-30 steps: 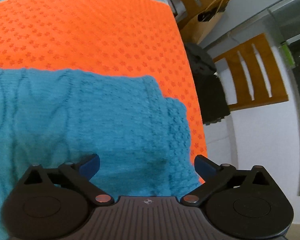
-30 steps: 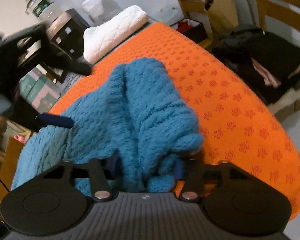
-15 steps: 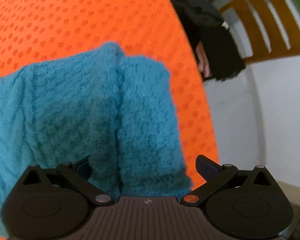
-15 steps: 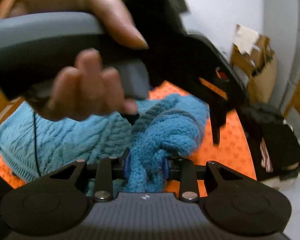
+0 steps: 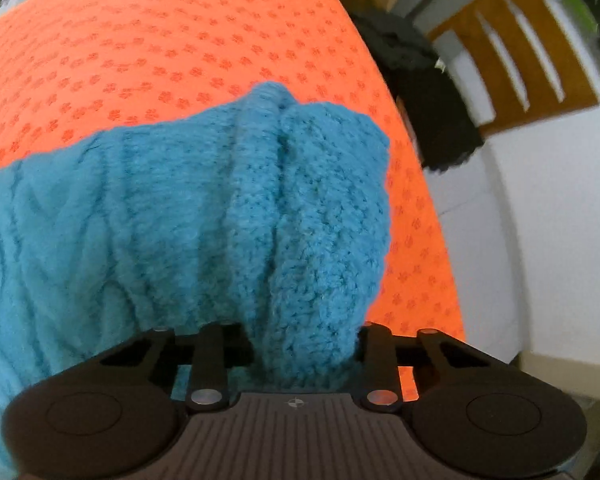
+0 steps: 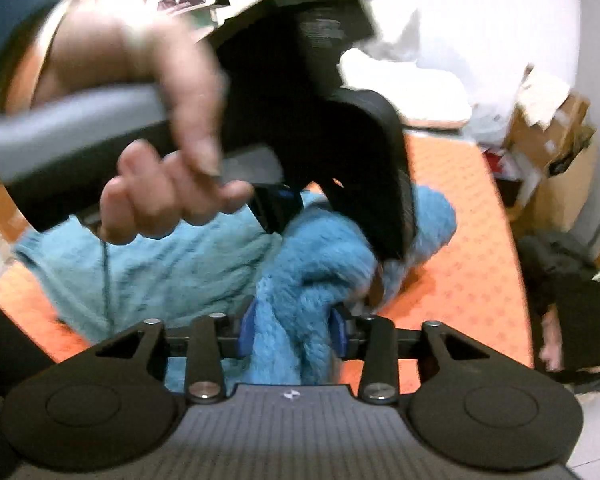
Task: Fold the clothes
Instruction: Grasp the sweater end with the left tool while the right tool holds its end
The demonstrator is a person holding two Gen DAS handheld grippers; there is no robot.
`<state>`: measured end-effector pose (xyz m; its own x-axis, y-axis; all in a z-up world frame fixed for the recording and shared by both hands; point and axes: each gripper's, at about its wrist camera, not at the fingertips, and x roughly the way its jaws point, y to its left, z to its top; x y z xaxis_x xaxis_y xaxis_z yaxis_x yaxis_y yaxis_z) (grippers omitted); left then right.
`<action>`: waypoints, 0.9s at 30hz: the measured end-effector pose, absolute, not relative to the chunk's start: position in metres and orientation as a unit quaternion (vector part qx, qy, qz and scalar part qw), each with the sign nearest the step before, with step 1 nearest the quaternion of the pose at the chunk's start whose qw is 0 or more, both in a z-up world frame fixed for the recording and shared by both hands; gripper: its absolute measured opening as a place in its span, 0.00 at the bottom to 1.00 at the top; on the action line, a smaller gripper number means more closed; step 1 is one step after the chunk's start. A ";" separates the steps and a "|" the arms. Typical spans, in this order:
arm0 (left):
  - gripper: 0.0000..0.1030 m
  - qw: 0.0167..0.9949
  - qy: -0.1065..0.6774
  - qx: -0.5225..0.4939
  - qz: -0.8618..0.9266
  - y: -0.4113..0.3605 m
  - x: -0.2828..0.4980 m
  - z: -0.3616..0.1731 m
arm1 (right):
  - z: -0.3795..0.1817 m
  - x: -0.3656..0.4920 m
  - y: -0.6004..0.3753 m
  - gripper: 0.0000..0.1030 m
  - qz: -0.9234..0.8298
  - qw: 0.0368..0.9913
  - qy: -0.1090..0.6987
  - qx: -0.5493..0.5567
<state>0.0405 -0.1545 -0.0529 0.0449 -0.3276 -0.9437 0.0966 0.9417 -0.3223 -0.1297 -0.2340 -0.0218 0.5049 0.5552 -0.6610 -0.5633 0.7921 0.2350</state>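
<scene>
A teal cable-knit sweater lies on an orange patterned cloth. My left gripper is shut on a bunched edge of the knit, which rises in a thick fold in front of the camera. In the right wrist view, my right gripper is shut on another bunch of the same sweater, its blue pads pressed into the wool. A person's hand holding the left gripper body fills the upper part of that view, close above the sweater.
The cloth's right edge drops to a pale floor. A wooden chair with dark clothing stands beside it. Cardboard boxes and white bedding sit at the far side.
My left gripper went from open over the sweater to shut on a bunched edge. The right gripper kept its hold, and the hand with the left gripper came close in front of it.
</scene>
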 end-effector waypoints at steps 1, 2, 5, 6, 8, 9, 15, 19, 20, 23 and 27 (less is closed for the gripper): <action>0.32 0.722 0.669 -0.098 -0.149 -0.146 0.038 -0.048 | -0.016 -0.128 -0.244 0.47 0.336 0.860 0.383 0.020; 0.31 0.726 0.662 -0.110 -0.151 -0.137 0.036 -0.044 | -0.011 -0.126 -0.257 0.49 0.348 0.852 0.387 0.054; 0.31 0.738 0.641 -0.148 -0.154 -0.105 0.028 -0.028 | -0.003 -0.117 -0.304 0.72 0.366 0.824 0.391 0.188; 0.30 0.741 0.633 -0.160 -0.155 -0.092 0.025 -0.021 | -0.004 -0.114 -0.315 0.73 0.359 0.819 0.394 0.212; 0.30 0.748 0.618 -0.185 -0.155 -0.065 0.018 -0.009 | -0.006 -0.109 -0.334 0.73 0.339 0.814 0.405 0.242; 0.30 0.752 0.610 -0.197 -0.156 -0.052 0.015 -0.002 | -0.007 -0.107 -0.339 0.73 0.328 0.815 0.412 0.241; 0.29 0.771 0.557 -0.264 -0.160 0.032 -0.004 0.037 | -0.010 -0.100 -0.323 0.73 0.299 0.821 0.445 0.197; 0.29 0.783 0.526 -0.294 -0.152 0.094 -0.016 0.059 | -0.017 -0.096 -0.284 0.73 0.298 0.817 0.459 0.179; 0.29 0.785 0.520 -0.300 -0.149 0.111 -0.019 0.062 | -0.018 -0.097 -0.272 0.73 0.298 0.816 0.463 0.176; 0.28 0.788 0.508 -0.320 -0.135 0.158 -0.030 0.067 | -0.018 -0.099 -0.242 0.73 0.300 0.811 0.473 0.168; 0.28 0.780 0.501 -0.355 -0.121 0.219 -0.046 0.055 | -0.017 -0.100 -0.197 0.73 0.302 0.807 0.485 0.148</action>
